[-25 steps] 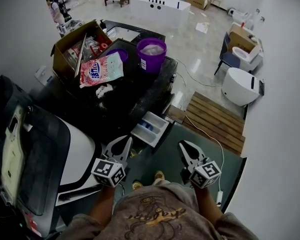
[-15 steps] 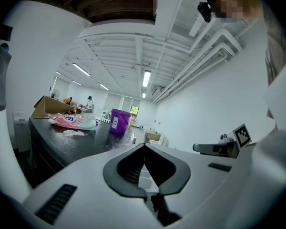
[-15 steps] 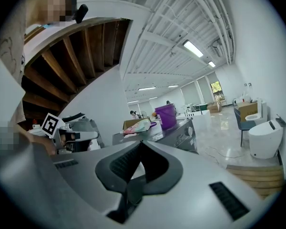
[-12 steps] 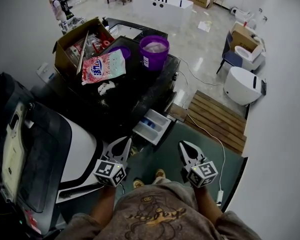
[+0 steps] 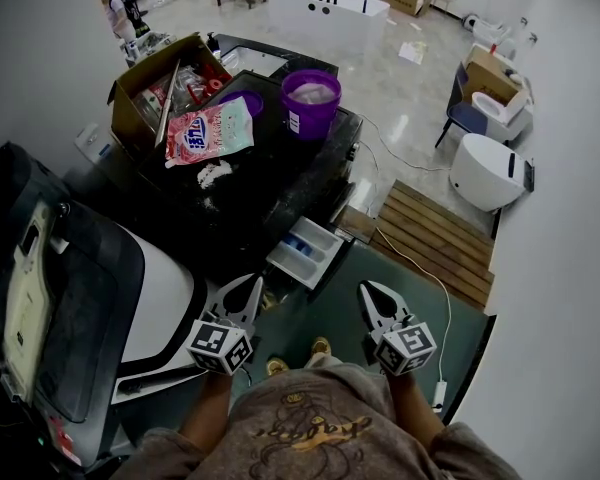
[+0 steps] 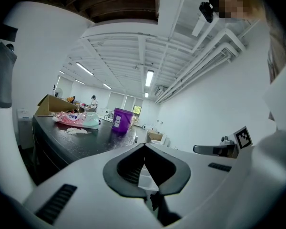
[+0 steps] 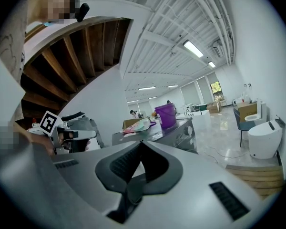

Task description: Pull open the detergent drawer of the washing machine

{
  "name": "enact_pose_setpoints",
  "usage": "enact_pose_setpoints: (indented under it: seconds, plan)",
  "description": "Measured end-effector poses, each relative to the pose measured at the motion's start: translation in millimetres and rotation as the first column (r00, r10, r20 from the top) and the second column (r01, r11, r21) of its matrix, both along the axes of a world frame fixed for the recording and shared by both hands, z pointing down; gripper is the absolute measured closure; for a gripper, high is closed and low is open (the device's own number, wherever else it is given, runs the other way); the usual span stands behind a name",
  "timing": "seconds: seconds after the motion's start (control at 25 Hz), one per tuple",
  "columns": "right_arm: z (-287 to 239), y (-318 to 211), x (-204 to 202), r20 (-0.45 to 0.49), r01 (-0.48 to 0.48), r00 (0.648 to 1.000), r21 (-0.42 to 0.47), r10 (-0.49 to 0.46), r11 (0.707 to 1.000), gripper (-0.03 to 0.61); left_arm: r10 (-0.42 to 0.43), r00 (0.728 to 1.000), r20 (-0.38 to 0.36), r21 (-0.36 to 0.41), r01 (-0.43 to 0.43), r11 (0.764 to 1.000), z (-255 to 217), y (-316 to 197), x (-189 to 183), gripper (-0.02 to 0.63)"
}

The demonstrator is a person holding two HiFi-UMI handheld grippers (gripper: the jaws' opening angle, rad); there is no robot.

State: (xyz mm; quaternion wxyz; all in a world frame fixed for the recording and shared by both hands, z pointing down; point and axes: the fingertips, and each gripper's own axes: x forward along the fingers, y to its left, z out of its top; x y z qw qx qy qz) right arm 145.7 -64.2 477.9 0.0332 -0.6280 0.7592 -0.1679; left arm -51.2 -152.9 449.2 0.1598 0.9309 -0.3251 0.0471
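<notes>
Left gripper (image 5: 250,288) is pinched shut on nothing, and so is the right gripper (image 5: 368,293); the detergent drawer (image 5: 305,251) already juts from the front of the washing machine (image 5: 270,188), just ahead of the left gripper's tip and a little to its right, so the left hand is the nearer; the drawer's handle edge is hard to make out, and neither gripper view shows the drawer plainly.

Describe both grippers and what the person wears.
The left gripper and right gripper are alike: pale grey pointed jaws lined with black ribbed pads, each carrying a cube of black-and-white square markers. The person wears a brownish printed shirt.
</notes>
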Motion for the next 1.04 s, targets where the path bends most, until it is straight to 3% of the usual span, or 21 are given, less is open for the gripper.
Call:
enact_pose_setpoints:
  seconds: [0.72,1.04]
  plan:
    - [-0.4,-13.3,-3.9,0.020,0.010,1.000,-0.019,-0.009,1.000,0.575,-0.004,1.000,0.015,-0.003,0.004,1.000,0.1,-7.7,-5.7,0.591]
    - [13.6,-12.4,-3.1,-0.029,0.044,0.999,-0.028,-0.045,0.999,0.575,-0.015,1.000,0.014,-0.012,0.015,1.000,3.5,-9.2,-8.7,0.591]
